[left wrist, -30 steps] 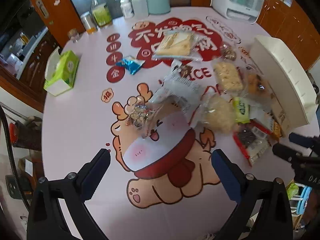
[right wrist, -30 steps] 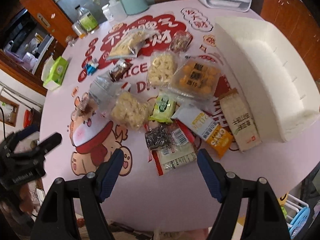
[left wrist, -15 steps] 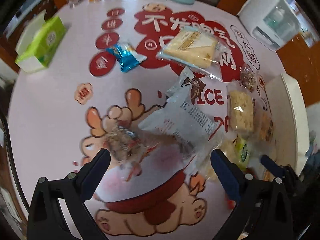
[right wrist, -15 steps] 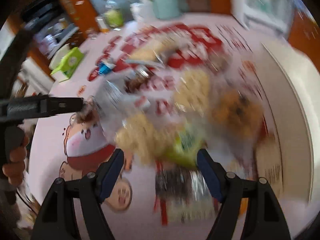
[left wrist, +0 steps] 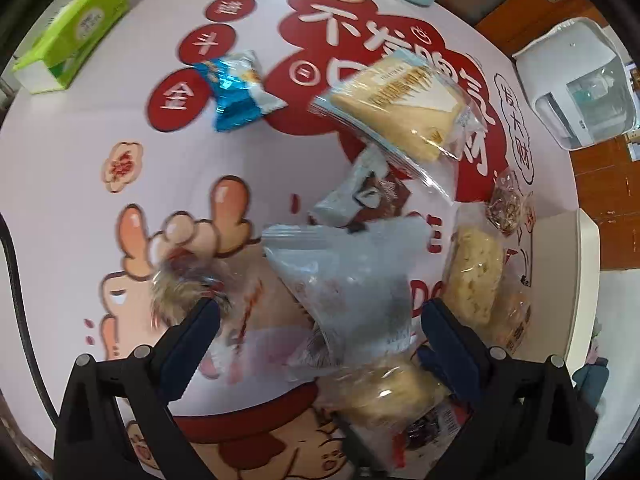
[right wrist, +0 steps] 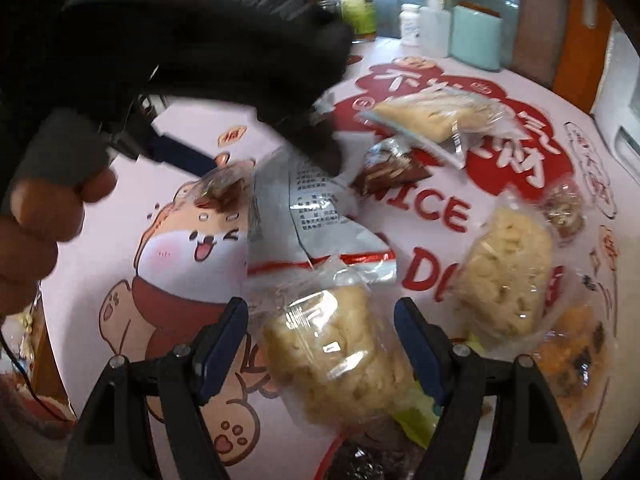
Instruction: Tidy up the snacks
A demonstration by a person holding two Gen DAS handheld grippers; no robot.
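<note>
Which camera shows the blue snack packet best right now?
The left wrist view: the blue snack packet lies fully visible on the table, apart from the pile. In the right wrist view it does not show; the left gripper's dark body covers that area.

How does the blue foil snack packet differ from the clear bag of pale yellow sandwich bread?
The blue foil snack packet is small, opaque and crumpled; the clear bag of pale yellow sandwich bread is larger, see-through and flatter, with a printed label. Both lie untouched on the table, beyond both grippers.
</note>
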